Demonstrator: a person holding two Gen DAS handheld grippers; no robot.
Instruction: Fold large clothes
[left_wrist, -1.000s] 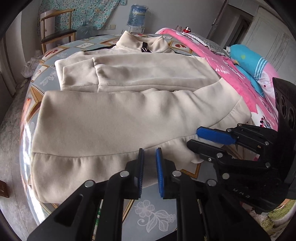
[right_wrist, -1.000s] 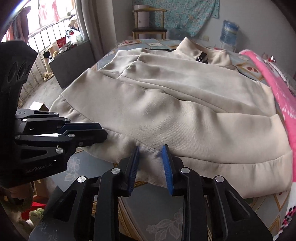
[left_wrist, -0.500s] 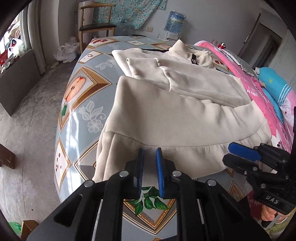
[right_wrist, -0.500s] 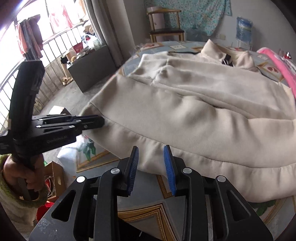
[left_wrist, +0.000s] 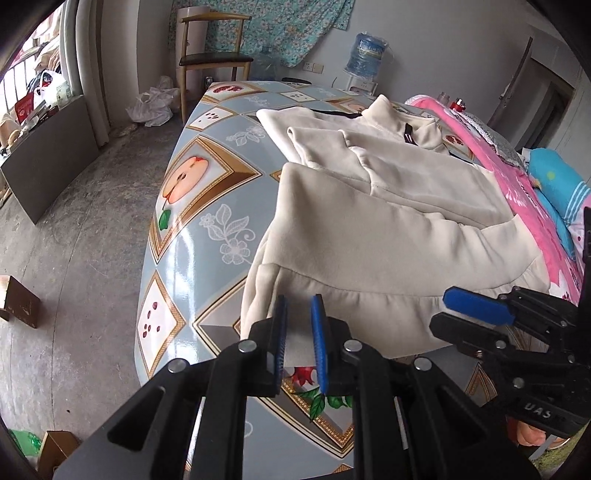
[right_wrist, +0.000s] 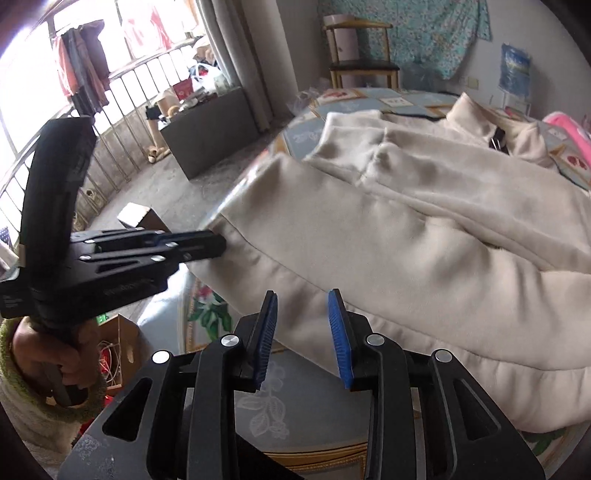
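Cream jacket (left_wrist: 388, 236) lies spread on the patterned table (left_wrist: 192, 236), sleeves folded across its front, collar at the far end, hem toward the near edge; a pink quilt (left_wrist: 517, 184) borders it on one side. Left gripper (left_wrist: 298, 332) sits at the hem's corner, jaws nearly closed with a narrow gap; hem cloth shows in the gap, but whether the pads pinch it cannot be told. Right gripper (right_wrist: 303, 332) is low over the hem further along, jaws parted, nothing held; hem lies just past the pads (right_wrist: 338, 332). A chair (left_wrist: 212, 59) and water bottle (left_wrist: 365, 55) stand by the far wall.
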